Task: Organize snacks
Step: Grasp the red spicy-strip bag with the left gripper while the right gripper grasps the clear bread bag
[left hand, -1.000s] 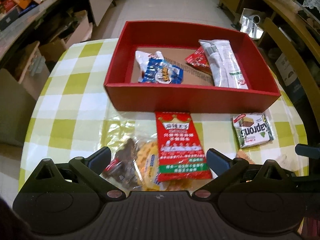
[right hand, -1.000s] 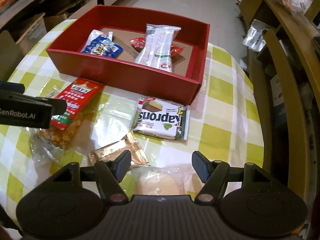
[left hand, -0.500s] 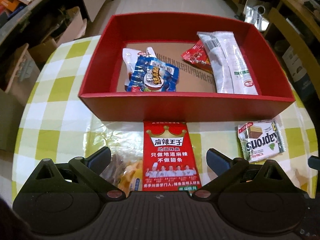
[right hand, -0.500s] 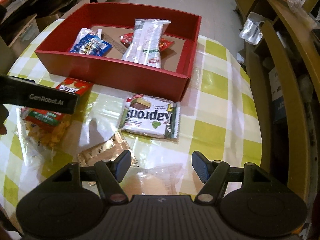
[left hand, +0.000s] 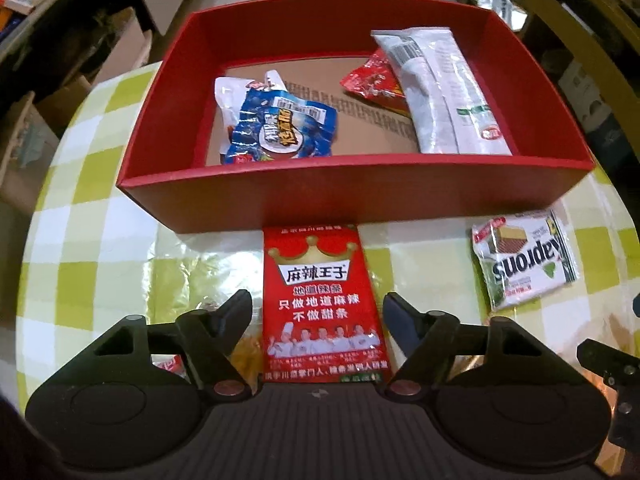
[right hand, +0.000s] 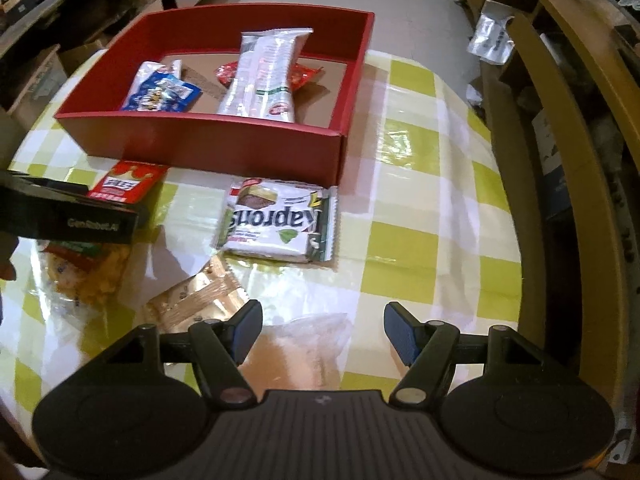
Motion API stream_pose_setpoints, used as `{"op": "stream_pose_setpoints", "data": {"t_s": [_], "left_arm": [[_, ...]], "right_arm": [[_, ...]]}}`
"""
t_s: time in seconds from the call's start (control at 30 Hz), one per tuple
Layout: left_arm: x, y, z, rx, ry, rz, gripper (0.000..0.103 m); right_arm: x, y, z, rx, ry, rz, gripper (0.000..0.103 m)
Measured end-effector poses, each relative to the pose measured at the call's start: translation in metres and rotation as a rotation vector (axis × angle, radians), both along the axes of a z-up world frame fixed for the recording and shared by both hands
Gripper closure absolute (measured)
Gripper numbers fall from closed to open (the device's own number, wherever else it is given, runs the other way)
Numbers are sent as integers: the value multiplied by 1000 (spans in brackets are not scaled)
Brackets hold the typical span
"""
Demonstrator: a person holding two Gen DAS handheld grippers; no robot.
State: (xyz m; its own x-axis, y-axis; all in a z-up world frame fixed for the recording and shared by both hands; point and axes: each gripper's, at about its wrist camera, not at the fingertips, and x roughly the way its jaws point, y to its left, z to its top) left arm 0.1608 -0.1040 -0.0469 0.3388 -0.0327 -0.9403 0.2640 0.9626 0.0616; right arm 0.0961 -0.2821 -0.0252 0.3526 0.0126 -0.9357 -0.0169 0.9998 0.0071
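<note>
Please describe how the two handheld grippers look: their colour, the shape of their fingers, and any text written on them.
Both are matte black plastic. The left gripper and the right gripper each have a ribbed central body, two rounded side housings, and angled linkage arms with small metal pivot pins. The fingertips carry dark blue pads. The left gripper's side bears white "GenRobot.AI" lettering. No cables are visible.

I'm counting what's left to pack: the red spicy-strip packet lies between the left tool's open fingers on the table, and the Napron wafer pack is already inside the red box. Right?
Not quite. The Napron wafer pack lies on the table in front of the red box, as the right wrist view shows. The red spicy-strip packet does lie between the open left tool.
</note>
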Motion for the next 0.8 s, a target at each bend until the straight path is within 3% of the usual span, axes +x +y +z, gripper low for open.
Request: {"op": "stream_pose_setpoints", "data": {"t_s": [0.03, 0.13, 0.37, 0.6, 0.73, 0.8], "left_arm": [[-2, 0, 1, -4, 0, -12, 35], [-7, 1, 5, -5, -6, -30, 37], [-13, 12, 19, -51, 4, -29, 39], [-25, 5, 12, -23, 16, -74, 39], [-29, 2, 10, -17, 21, -101, 35], [-29, 0, 9, -17, 30, -110, 26]], "right_arm": [[-2, 1, 0, 10, 0, 8, 29], [-6, 5, -3, 19, 19, 46, 19], [-11, 11, -9, 35, 41, 96, 17], [-9, 24, -26, -15, 104, 143, 16], [-7, 22, -32, -33, 116, 132, 16], [-5, 21, -31, -48, 111, 125, 16]]}}
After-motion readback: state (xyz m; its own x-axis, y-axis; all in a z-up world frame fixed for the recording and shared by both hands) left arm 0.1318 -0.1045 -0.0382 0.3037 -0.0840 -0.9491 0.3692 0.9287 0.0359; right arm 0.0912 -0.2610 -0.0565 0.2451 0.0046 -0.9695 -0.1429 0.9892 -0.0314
